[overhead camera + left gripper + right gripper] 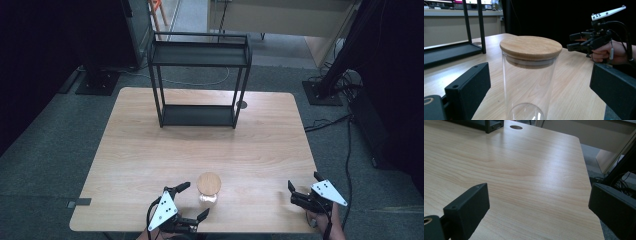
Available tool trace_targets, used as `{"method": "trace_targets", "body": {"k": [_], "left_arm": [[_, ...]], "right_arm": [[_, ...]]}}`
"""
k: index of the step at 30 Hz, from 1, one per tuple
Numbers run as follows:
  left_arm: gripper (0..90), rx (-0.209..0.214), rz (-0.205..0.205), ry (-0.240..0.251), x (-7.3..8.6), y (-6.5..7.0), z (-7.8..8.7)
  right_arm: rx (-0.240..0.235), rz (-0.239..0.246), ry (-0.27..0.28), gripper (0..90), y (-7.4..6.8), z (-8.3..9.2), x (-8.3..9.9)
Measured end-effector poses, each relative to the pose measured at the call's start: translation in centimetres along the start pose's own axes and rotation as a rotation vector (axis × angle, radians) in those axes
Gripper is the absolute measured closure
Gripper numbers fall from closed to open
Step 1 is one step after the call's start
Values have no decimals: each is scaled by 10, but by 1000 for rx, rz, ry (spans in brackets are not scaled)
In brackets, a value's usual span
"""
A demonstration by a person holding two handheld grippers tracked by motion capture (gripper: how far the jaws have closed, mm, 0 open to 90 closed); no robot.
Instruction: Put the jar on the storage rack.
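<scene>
We find a clear glass jar (208, 190) standing upright near the front edge of the wooden surface (250, 145), roughly midway along that edge. A round wooden lid (208, 183) sits flat on its mouth. In the left gripper view the jar (529, 85) is seen to be empty, and its lid (531, 47) overhangs the glass slightly all round.

We note the left gripper (192, 201) just beside the jar on its left, jaws spread wide. In its own view the left gripper (539, 92) has one jaw on either side of the jar, and clear gaps show between each jaw and the glass; nothing is held.

We record the right gripper (302, 187) near the front right corner of the surface, well apart from the jar, held in a hand (325, 217). Its jaws also stand apart. In the right gripper view the right gripper (537, 210) has bare wood between its jaws. The left gripper view shows the right gripper (574, 41) beyond the jar, with the hand (607, 51) wrapped round its handle.

At the far side of the surface we observe a black metal two-tier shelf (199, 80), both tiers bare. A round cable hole (242, 104) lies in the surface just beside the shelf's right legs.
</scene>
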State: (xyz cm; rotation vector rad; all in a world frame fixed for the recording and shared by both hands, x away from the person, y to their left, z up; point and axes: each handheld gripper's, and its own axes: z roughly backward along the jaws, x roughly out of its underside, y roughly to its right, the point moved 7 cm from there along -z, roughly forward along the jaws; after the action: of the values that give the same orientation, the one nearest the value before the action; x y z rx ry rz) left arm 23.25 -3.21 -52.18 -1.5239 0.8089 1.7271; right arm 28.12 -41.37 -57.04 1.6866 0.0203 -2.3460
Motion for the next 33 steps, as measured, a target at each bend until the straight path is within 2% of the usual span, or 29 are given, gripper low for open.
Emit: {"method": "trace_targets", "body": {"k": [9, 22, 33], "left_arm": [[27, -38, 13, -6, 1, -5, -22], [20, -73, 1, -29, 5, -10, -47], [132, -82, -11, -20, 2, -14, -56]], "right_arm": [[-3, 0, 1, 28, 0, 0, 0], [-5, 3, 3, 29, 0, 0, 0], [-6, 7, 2, 29, -1, 0, 0]]}}
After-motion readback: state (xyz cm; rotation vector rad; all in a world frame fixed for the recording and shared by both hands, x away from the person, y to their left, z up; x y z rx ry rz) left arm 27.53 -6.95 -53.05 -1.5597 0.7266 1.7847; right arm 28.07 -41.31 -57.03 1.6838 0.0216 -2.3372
